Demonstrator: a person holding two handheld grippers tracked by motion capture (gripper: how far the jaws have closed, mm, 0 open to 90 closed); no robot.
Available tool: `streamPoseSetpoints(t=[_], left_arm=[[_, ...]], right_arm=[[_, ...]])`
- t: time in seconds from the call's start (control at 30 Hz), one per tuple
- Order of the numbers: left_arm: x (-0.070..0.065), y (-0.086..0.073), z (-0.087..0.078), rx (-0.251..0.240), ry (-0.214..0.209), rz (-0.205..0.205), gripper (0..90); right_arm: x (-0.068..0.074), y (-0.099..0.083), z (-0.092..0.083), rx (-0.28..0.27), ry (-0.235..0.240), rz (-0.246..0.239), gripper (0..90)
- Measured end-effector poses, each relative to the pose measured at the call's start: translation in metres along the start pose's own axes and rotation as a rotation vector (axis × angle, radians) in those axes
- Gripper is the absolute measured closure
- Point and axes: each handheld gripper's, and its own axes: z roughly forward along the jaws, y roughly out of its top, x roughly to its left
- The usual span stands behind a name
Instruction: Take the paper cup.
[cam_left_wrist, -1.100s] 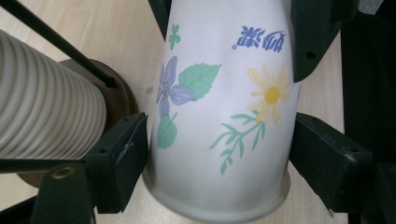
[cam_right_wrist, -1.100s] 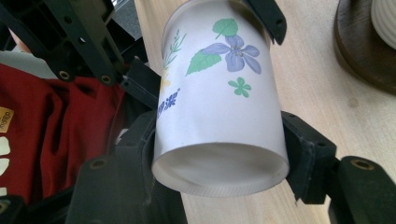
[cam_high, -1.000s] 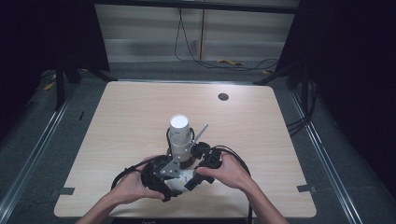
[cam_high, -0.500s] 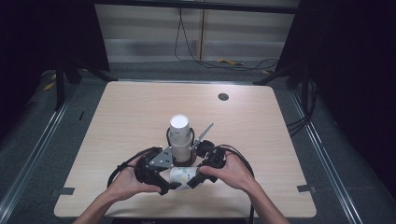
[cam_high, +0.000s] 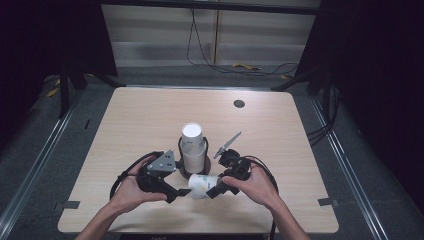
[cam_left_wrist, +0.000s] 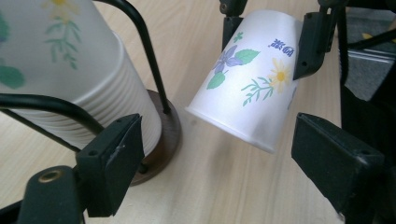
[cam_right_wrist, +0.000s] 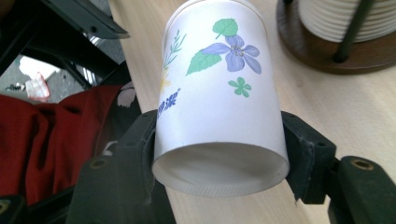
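Since the earlier frame, the left gripper (cam_high: 172, 192), jaws open and empty, has been drawn off toward eight o'clock, while the white flower-printed paper cup (cam_high: 202, 184) is clamped by the right gripper (cam_high: 216, 190) at six o'clock of the stacked-cup holder (cam_high: 193, 150), apparently awaiting upright placement.

Matt paper cup (cam_right_wrist: 219, 93), pale smooth wooden table (cam_high: 150, 115), dark glossy wood base (cam_left_wrist: 163, 135).

Count, bench (cam_high: 125, 115) level:
- Loose paper cup (cam_high: 203, 185): one, floral print.
- Stack of cups (cam_high: 193, 148): one; number of cups in it not countable.
- Cup holder (cam_high: 186, 173): one, round wooden base.
- Grippers: two, left gripper (cam_high: 180, 192) and right gripper (cam_high: 212, 191).
- Bench: one.
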Motion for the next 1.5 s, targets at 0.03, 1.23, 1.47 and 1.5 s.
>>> streamPoseSetpoints(t=[0.03,1.23,1.47,1.5], left_arm=[[0.0,0.0,0.0,-0.009,0.0,-0.004,17.0],[0.016,-0.014,-0.018,-0.254,-0.081,-0.169,20.6],[0.015,-0.016,-0.017,-0.261,-0.091,-0.17,17.9],[0.014,-0.016,-0.016,-0.262,-0.095,-0.173,17.2]], right_arm=[[0.0,-0.001,-0.001,-0.008,-0.002,-0.001,36.0],[0.003,-0.019,-0.009,-0.342,-0.018,-0.109,36.2],[-0.001,-0.023,-0.005,-0.4,0.017,-0.13,36.2],[-0.001,-0.023,-0.005,-0.408,0.016,-0.135,36.2]])
